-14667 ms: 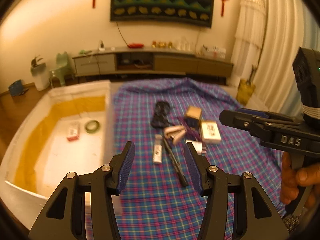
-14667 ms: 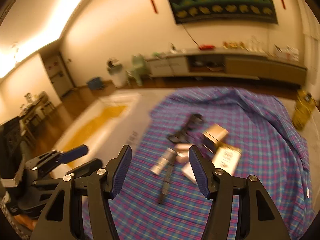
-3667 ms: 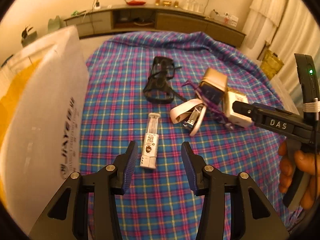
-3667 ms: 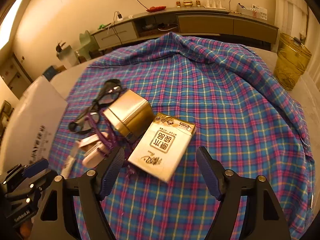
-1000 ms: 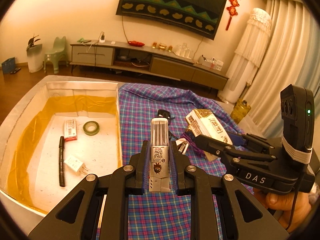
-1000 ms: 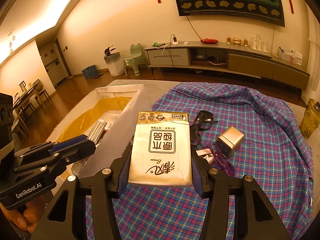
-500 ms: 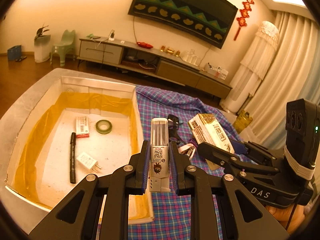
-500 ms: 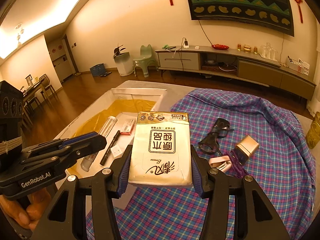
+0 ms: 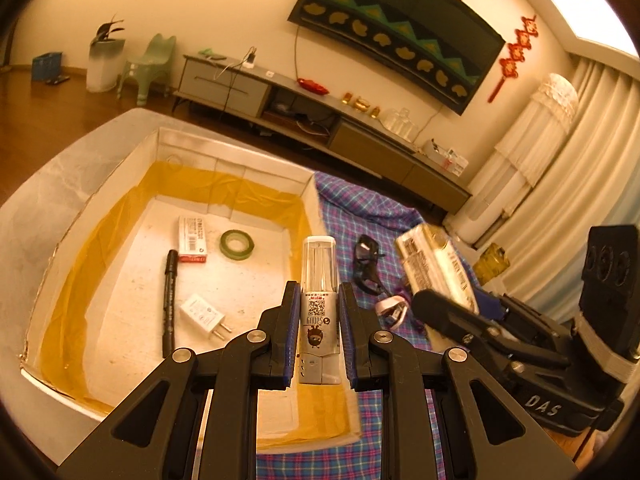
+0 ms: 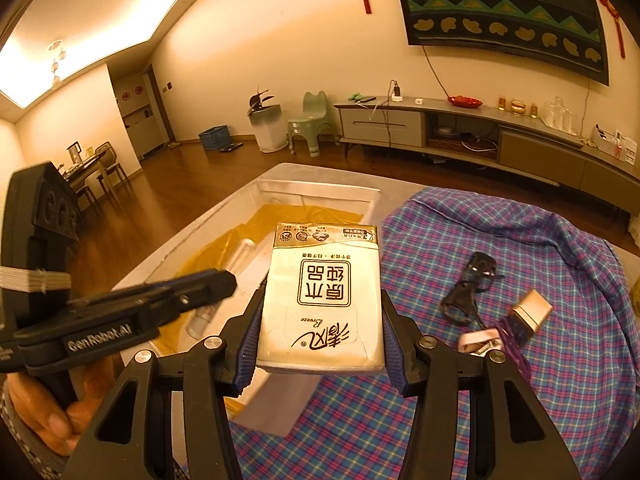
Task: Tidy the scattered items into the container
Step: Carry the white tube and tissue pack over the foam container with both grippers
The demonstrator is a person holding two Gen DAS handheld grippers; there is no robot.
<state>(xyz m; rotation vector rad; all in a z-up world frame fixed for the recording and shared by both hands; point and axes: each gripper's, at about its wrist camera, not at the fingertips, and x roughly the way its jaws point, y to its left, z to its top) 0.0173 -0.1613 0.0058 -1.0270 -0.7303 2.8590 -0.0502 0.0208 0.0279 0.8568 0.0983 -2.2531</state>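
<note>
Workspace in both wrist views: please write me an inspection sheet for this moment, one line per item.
Surface: checked cloth, rumpled.
Job's things: white box holding a pen, tape roll, plug and small carton; glasses, a gold box and a stapler lie on the cloth.
Clutter: nothing seen.
Grippers: left tongs clamp a clear tube; right tongs clamp a tissue pack.
Cables: a cord hangs to the sideboard.
Surroundings: green chair, bin.
</note>
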